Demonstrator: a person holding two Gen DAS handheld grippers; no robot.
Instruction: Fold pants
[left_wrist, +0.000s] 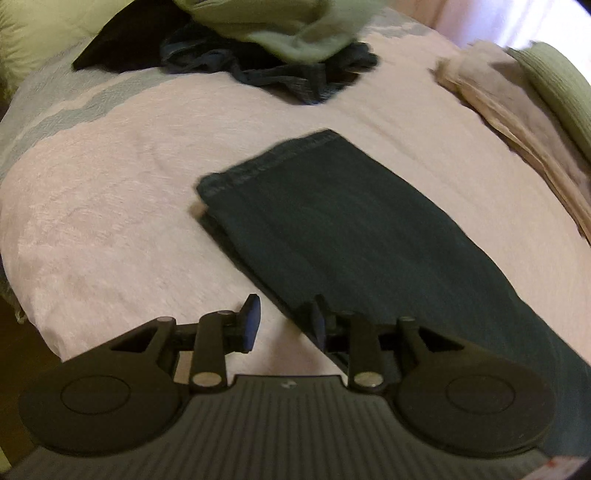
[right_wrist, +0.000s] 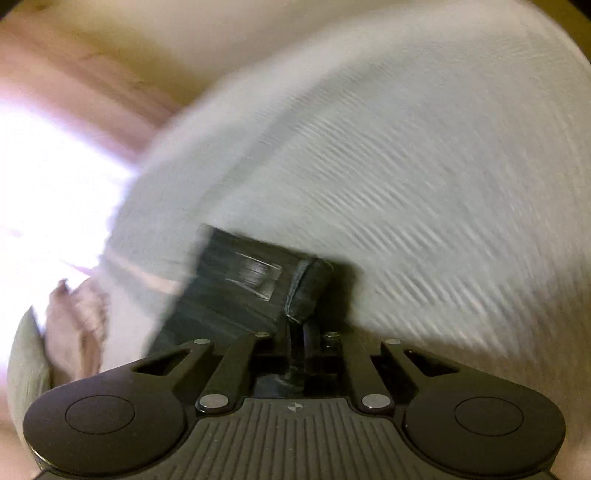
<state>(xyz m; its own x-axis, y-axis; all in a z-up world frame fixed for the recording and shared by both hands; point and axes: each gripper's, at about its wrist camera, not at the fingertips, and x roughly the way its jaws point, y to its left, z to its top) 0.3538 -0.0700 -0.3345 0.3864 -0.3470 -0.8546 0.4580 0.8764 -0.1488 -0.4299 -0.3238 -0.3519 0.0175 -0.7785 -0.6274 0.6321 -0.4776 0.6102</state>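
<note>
**One-sided grip could drag the fold askew**

The dark jeans (left_wrist: 332, 221) lie folded lengthwise on the pink bedspread (left_wrist: 110, 221). The left gripper (left_wrist: 284, 325) hangs over their near edge, fingers apart and holding nothing. The right gripper (right_wrist: 299, 332) has its fingers clamped together on a doubled denim edge. Pulling from that side alone could skew the stacked legs or let the thick fold slip free.

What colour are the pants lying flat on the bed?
Very dark blue-green, like dark denim. The pants show best in the left wrist view.
</note>
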